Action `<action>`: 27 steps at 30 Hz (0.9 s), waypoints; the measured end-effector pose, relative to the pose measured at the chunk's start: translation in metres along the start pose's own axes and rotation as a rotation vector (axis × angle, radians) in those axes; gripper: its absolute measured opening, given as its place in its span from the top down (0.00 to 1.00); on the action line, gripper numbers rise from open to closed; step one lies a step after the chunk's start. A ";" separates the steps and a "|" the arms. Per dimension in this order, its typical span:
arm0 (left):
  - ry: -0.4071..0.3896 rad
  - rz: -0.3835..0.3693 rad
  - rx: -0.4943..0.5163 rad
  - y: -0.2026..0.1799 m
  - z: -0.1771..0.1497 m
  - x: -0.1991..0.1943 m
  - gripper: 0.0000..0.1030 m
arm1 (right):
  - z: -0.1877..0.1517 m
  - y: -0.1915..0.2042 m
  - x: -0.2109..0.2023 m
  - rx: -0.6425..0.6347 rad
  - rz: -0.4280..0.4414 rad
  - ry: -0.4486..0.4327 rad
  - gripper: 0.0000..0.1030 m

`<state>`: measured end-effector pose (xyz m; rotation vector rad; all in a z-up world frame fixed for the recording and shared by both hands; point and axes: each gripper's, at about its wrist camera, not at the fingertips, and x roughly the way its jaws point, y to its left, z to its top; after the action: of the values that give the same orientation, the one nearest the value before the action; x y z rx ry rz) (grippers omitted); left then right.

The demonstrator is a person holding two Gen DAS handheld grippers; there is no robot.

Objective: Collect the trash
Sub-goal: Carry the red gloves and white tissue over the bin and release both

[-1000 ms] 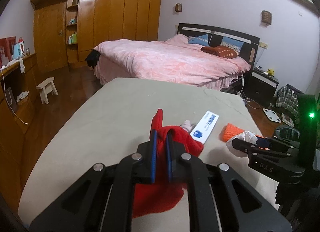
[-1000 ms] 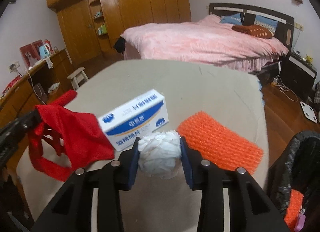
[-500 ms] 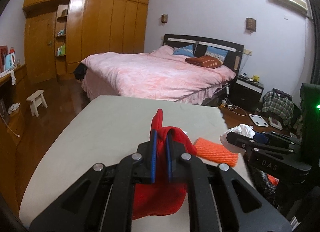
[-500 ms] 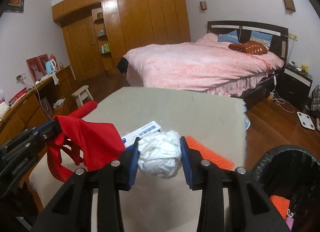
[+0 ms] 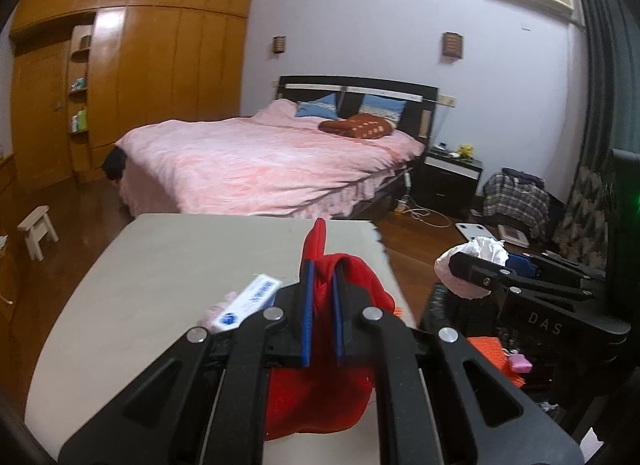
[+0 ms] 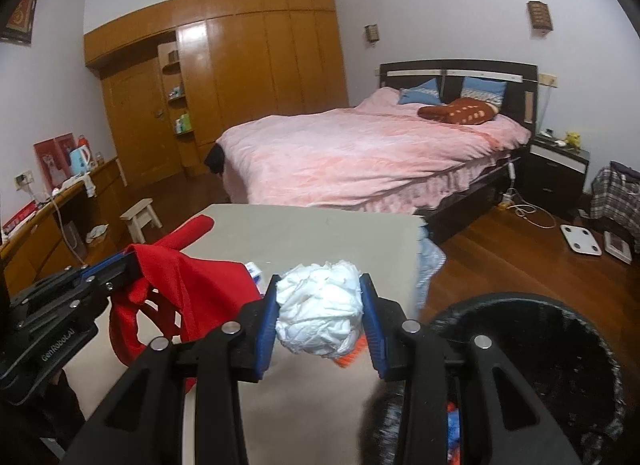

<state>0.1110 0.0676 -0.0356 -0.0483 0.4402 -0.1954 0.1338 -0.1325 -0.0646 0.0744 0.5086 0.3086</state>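
Note:
My left gripper (image 5: 321, 283) is shut on a red plastic bag (image 5: 352, 277), held above the table's right edge; the bag also hangs at the left of the right wrist view (image 6: 188, 289). My right gripper (image 6: 320, 307) is shut on a crumpled white paper ball (image 6: 318, 313), held near the table's right edge beside the black trash bin (image 6: 560, 349). The ball and right gripper show at the right of the left wrist view (image 5: 476, 261). A white and blue box (image 5: 248, 301) lies on the beige table (image 5: 180, 261). An orange mesh piece (image 6: 352, 355) peeks out under the ball.
The bin (image 5: 492, 341) holds orange mesh and other scraps. A pink bed (image 6: 360, 153) stands beyond the table. A white stool (image 6: 140, 217) and a wooden desk (image 6: 48, 217) are at the left. A nightstand (image 6: 556, 173) and floor clutter are at the right.
Both grippers have lifted and moved right toward the bin with their loads. The bin now fills more of the right wrist view; the orange mesh on the table is mostly hidden.

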 end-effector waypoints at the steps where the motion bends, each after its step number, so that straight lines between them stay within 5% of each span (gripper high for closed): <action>1: 0.000 -0.009 0.005 -0.004 -0.001 0.001 0.92 | -0.001 -0.005 -0.003 0.005 -0.010 -0.002 0.63; 27: 0.032 -0.325 0.141 -0.162 -0.006 0.060 0.92 | -0.029 -0.141 -0.083 0.124 -0.304 -0.028 0.63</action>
<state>0.1328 -0.1034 -0.0515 0.0224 0.4478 -0.5470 0.0889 -0.2926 -0.0720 0.1201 0.5035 -0.0218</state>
